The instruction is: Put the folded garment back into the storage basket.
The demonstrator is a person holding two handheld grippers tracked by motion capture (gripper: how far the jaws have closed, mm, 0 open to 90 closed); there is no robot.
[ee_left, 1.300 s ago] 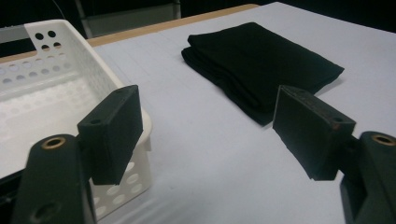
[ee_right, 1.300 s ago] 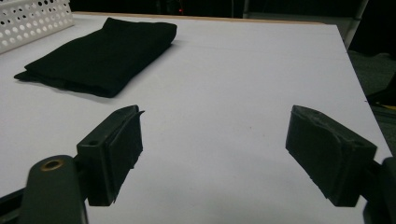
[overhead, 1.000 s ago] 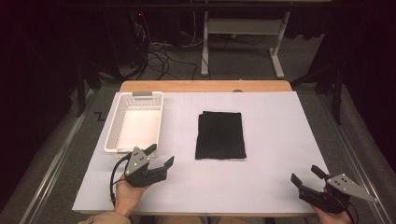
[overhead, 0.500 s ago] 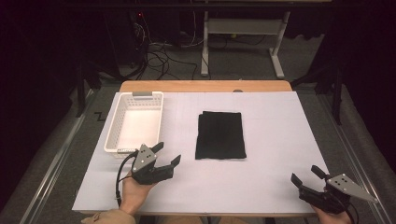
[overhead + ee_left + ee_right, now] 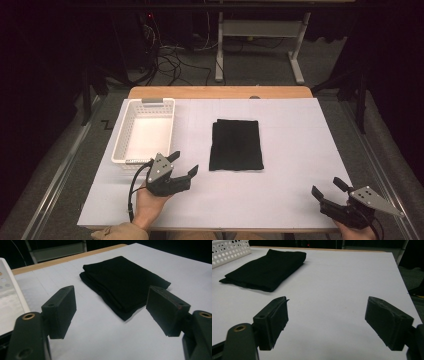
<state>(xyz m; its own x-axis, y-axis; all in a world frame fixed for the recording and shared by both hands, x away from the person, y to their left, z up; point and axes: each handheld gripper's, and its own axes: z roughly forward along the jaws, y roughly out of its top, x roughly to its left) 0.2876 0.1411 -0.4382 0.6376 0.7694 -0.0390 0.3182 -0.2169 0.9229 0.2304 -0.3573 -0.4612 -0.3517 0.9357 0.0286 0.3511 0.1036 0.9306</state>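
Reaching w/ left gripper (image 5: 186, 165), jaws wide, empty: black folded cloth (image 5: 125, 282) just ahead; go low, pinch near corner. Right gripper (image 5: 327, 189) open, idle.

The left gripper (image 5: 184, 164) now sits a little farther forward and to the right, nearer the folded black cloth (image 5: 235, 144), jaws apart.

On your table (image 5: 300, 150), the folded cloth (image 5: 235, 145) lies near the middle, lengthwise toward the far edge. The basket (image 5: 145, 131) sits to its left, close to the left edge, apart from the cloth. Your left gripper (image 5: 184, 166) is just before the basket's near end, near the cloth's near left corner, touching neither. Your right gripper (image 5: 329, 186) sits at the near right corner, well apart from the cloth.
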